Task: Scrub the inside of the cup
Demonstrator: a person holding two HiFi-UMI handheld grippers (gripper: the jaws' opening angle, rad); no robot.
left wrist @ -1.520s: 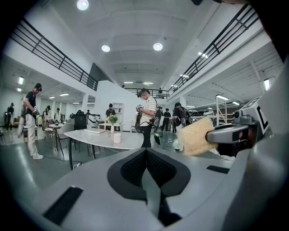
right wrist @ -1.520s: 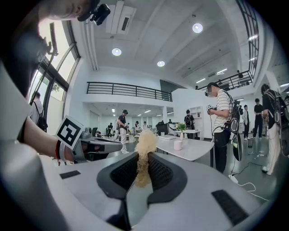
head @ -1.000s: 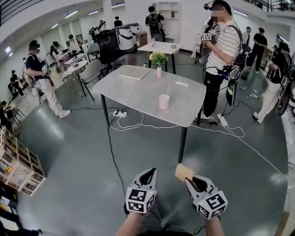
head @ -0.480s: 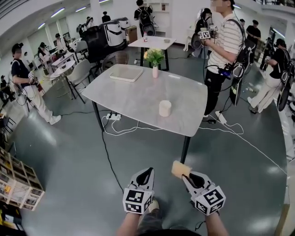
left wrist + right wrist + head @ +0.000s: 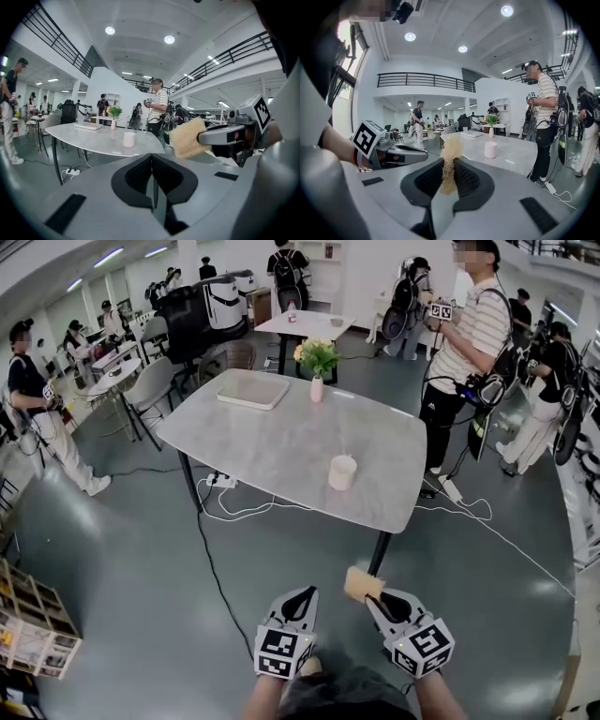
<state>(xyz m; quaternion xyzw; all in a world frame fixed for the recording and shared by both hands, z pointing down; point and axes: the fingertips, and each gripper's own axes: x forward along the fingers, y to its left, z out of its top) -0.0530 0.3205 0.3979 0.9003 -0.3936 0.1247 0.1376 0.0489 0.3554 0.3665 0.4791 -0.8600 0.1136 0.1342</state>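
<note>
Clamping a tan sponge edge-on, the right gripper has its jaws pressed tight against it. Beside it, the left gripper holds nothing, its jaws fully together. Both hang over the floor, well apart from the white cup, which stands upright on the grey surface.

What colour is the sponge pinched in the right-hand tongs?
The sponge is pale tan, clearest in the left gripper view.
</note>
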